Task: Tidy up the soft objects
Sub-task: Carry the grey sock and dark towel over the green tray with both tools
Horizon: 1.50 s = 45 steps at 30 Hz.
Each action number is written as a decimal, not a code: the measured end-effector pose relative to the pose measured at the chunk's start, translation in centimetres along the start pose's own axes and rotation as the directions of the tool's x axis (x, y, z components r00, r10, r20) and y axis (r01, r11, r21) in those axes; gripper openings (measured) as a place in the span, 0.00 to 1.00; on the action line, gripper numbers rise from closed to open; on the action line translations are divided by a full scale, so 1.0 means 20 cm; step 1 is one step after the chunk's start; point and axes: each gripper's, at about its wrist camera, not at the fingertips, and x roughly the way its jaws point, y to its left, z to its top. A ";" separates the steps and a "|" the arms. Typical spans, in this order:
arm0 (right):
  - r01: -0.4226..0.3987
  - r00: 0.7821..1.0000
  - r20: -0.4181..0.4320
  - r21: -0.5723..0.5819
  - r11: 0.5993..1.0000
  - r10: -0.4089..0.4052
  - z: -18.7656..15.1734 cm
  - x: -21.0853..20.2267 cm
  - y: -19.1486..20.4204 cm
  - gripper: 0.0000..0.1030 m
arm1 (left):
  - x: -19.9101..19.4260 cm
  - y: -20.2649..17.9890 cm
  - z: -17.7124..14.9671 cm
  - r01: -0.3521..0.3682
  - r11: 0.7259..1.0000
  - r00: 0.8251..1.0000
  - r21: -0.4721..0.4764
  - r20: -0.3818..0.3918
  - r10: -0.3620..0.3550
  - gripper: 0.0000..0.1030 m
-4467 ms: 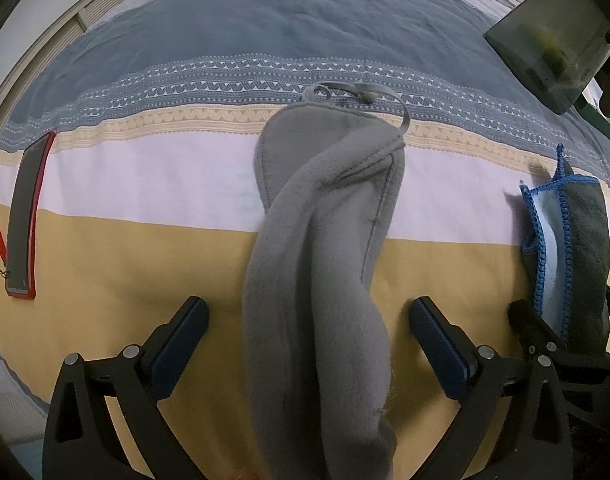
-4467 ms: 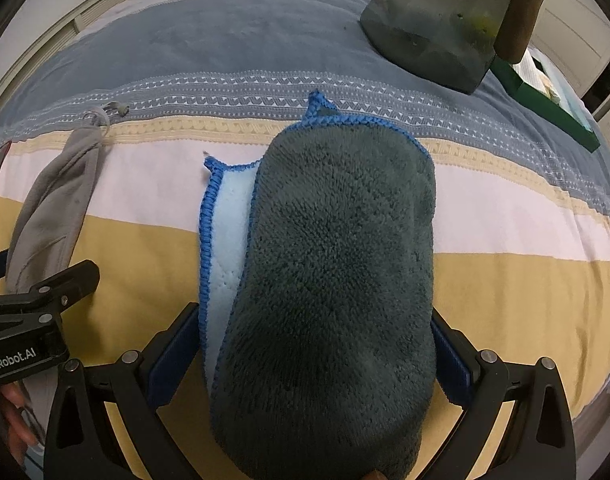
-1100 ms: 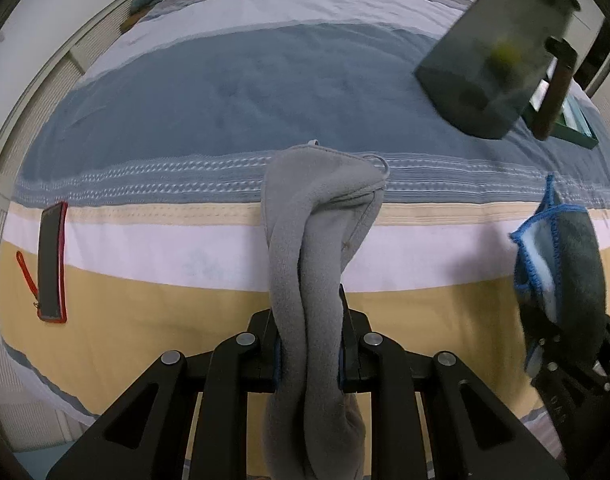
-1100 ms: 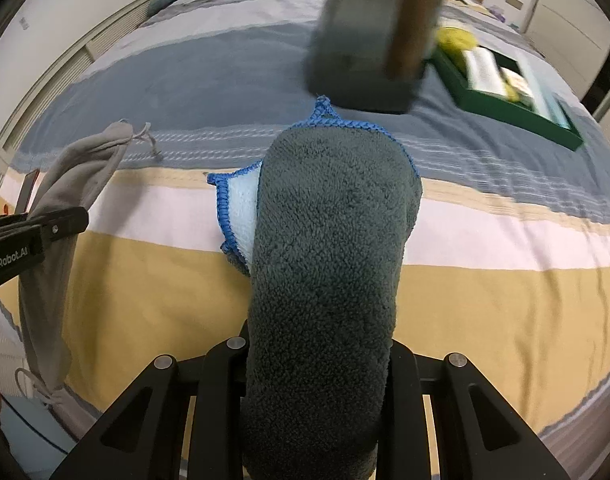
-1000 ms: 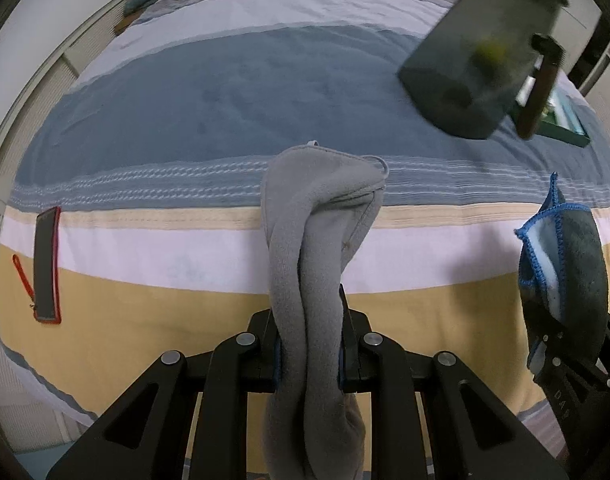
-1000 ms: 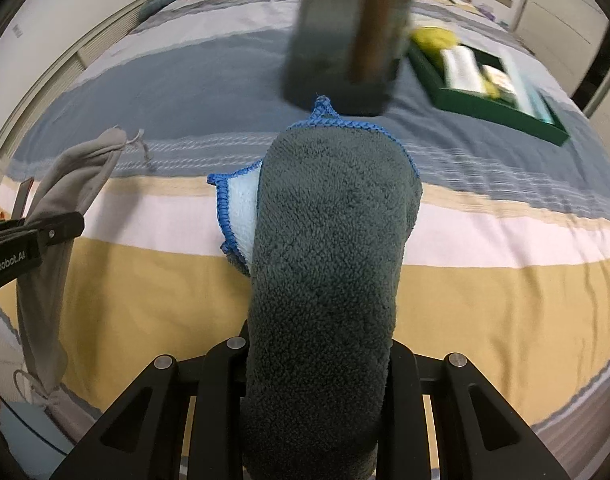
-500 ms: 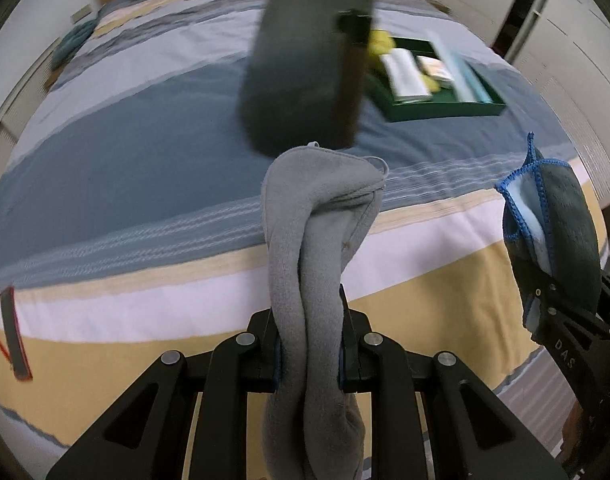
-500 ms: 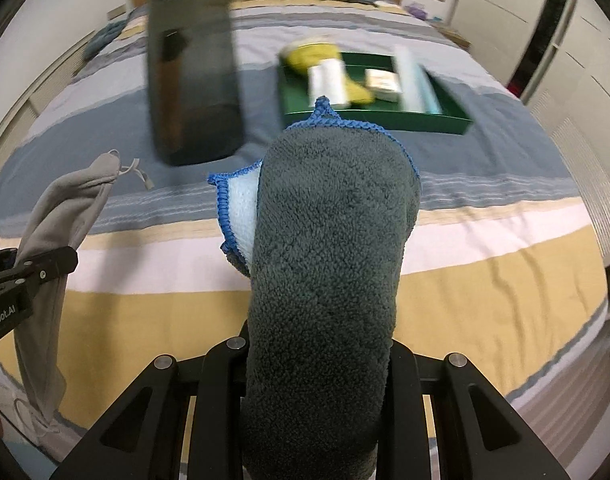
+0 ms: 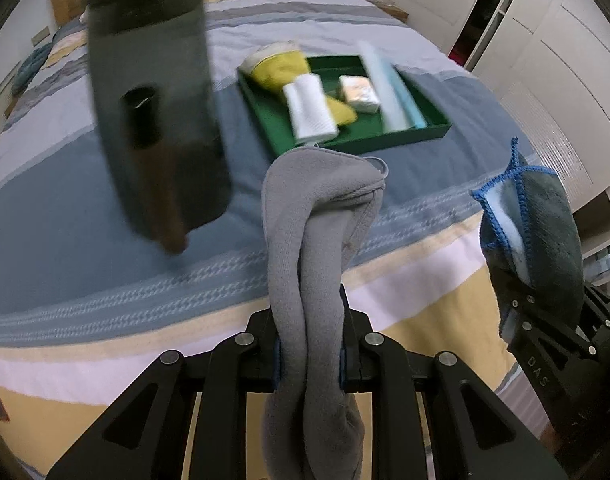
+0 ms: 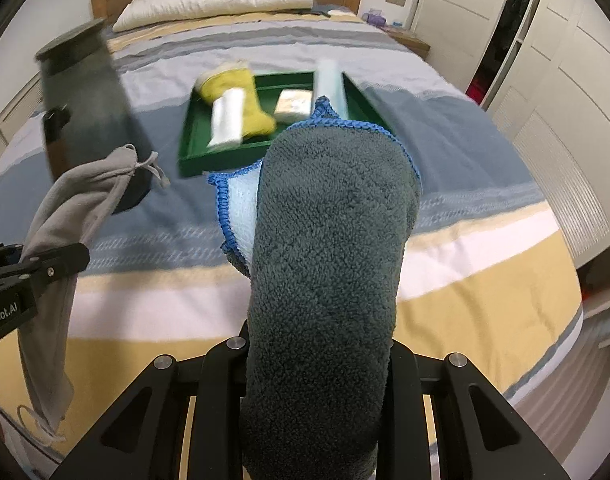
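Left wrist view: left gripper [image 9: 309,354] clamped tight on a grey pouch [image 9: 317,216], folded lengthwise, long axis running straight out along the fingers, loose end hanging below the jaws. Off to the right, right gripper [image 9: 533,304] carrying a dark towel [image 9: 541,216] with blue edging. Ahead on the striped bedspread [image 9: 85,280]: a dark bin [image 9: 153,120], blurred, up and left of the pouch tip, and a green tray [image 9: 389,136] holding a yellow glove, a white roll and other small items, straight beyond the tip and slightly right.

Right wrist view: right gripper [image 10: 319,364] pinched around the thick towel [image 10: 329,248], roll axis pointing forward at the tray [image 10: 201,152]. Left gripper [image 10: 33,272] at far left, pouch [image 10: 73,208] draped over it, tip overlapping the bin [image 10: 89,92].

Judgement: bin nearer the left hand, tray nearly dead ahead of the right; which container is meant for each, impossible to tell.
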 end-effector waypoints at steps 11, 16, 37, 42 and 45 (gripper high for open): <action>0.030 0.997 0.076 -0.034 0.999 -0.027 0.23 0.15 -0.17 0.24 | 0.09 -0.13 0.29 0.020 0.999 0.998 -0.033 0.053 -0.018 0.16; 0.031 0.994 0.105 -0.057 0.998 -0.025 0.33 0.22 -0.19 0.25 | 0.13 -0.14 0.42 0.008 0.998 0.997 -0.068 0.078 -0.003 0.16; 0.060 0.980 0.199 -0.137 0.989 -0.032 0.73 0.66 -0.21 0.25 | 0.34 -0.16 0.78 -0.043 0.987 0.984 -0.158 0.162 0.069 0.17; 0.068 0.976 0.215 -0.144 0.987 -0.036 0.77 0.71 -0.18 0.25 | 0.37 -0.16 0.82 -0.051 0.985 0.983 -0.166 0.167 0.079 0.17; 0.072 0.975 0.220 -0.151 0.986 -0.037 0.81 0.75 -0.15 0.25 | 0.36 -0.17 0.83 -0.050 0.985 0.982 -0.167 0.173 0.079 0.17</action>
